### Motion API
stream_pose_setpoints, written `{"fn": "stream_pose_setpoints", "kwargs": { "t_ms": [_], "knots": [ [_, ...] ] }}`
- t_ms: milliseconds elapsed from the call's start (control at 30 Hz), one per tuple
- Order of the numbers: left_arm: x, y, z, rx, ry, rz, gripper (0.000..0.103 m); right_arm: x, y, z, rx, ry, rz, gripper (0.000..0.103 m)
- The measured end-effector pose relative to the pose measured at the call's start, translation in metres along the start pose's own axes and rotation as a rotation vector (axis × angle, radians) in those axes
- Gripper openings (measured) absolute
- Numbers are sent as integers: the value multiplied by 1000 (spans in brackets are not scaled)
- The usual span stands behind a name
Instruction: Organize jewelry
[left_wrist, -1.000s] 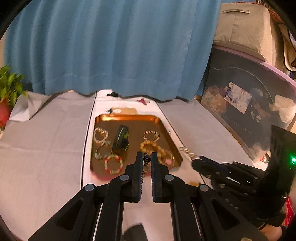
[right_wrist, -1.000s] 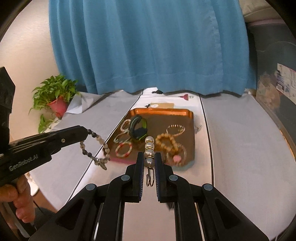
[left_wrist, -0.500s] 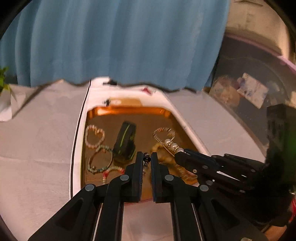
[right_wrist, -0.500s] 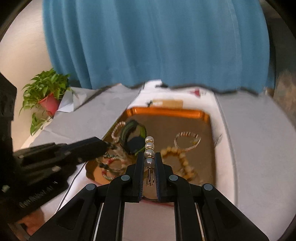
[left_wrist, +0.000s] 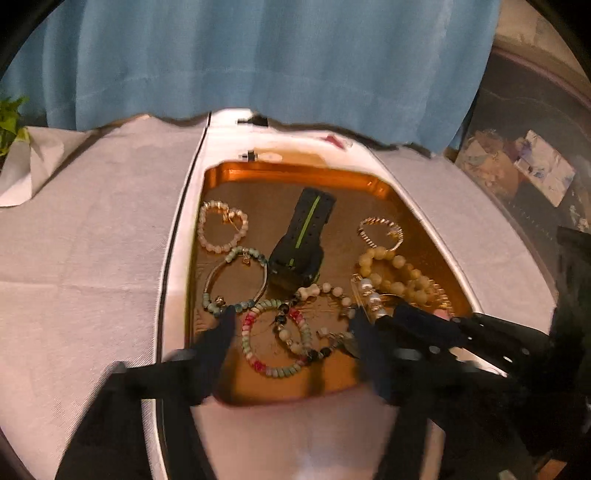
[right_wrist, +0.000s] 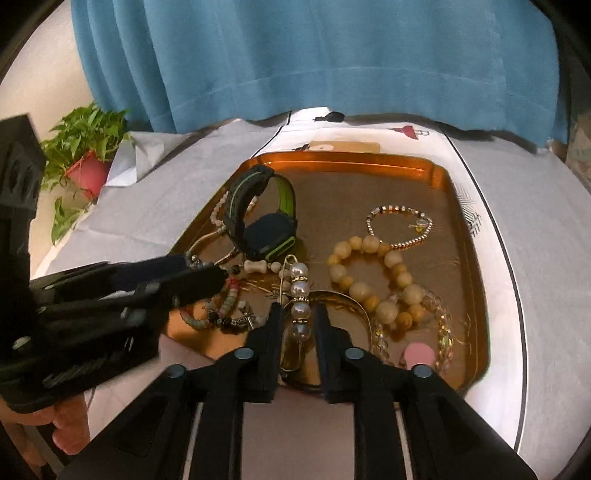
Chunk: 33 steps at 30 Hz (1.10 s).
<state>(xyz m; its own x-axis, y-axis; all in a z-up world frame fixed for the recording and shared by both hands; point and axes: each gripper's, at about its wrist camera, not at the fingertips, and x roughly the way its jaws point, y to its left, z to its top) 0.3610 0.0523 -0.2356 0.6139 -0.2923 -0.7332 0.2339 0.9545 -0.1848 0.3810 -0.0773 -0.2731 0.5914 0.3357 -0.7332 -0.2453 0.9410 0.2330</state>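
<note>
A copper tray holds a black-and-green watch and several bead bracelets. My left gripper hangs low over the tray's near left. Its jaws are opening wide with nothing gripped. A bracelet with dark beads and a bone-shaped bead lies loose below it, across a pink-and-green bracelet. My right gripper is at the tray's near edge. Its jaws are opening, and a pearl pin stands between the fingers with small gaps on both sides.
Big cream beads and a gold chain bracelet fill the tray's right half. White cloth covers the table. A potted plant stands far left, a blue curtain behind, a storage bin right. A hand holds the left gripper.
Both grippers came down and forward over the tray. The left jaws opened and let the dark-beaded bracelet drop into the tray. The right jaws loosened around the pearl pin.
</note>
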Motion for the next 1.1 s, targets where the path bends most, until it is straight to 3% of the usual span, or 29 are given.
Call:
{"fn": "stream_pose_setpoints", "kwargs": {
  "t_ms": [133,200,400,567,733,833,900,1000,1100],
  "knots": [
    [-42,-7,-3,-18,-66,-10,72,-30,8,-2,-43,-35,-26,29],
    [-68,-12,-4,-65,-75,-29,72,-58,13,-6,-52,-64,-52,46],
    [-167,-47,-8,-79,-117,31,81,-157,31,-24,8,-140,-28,63],
    [-258,-87,-29,-7,-171,36,93,-246,63,-44,-4,-198,-69,64],
    [-320,-126,-60,-41,-142,109,95,-327,84,-67,34,-237,-41,64],
    [-347,-147,-80,-7,-157,85,97,-363,95,-81,55,-232,-28,65],
    [-362,-161,-93,10,-169,61,97,-384,103,-92,58,-223,-8,72],
    [-380,-170,-110,-32,-175,159,97,-405,114,-105,30,-207,-27,74],
    [-388,-177,-119,-13,-191,217,98,-416,122,-116,26,-181,-59,74]
  ]
}}
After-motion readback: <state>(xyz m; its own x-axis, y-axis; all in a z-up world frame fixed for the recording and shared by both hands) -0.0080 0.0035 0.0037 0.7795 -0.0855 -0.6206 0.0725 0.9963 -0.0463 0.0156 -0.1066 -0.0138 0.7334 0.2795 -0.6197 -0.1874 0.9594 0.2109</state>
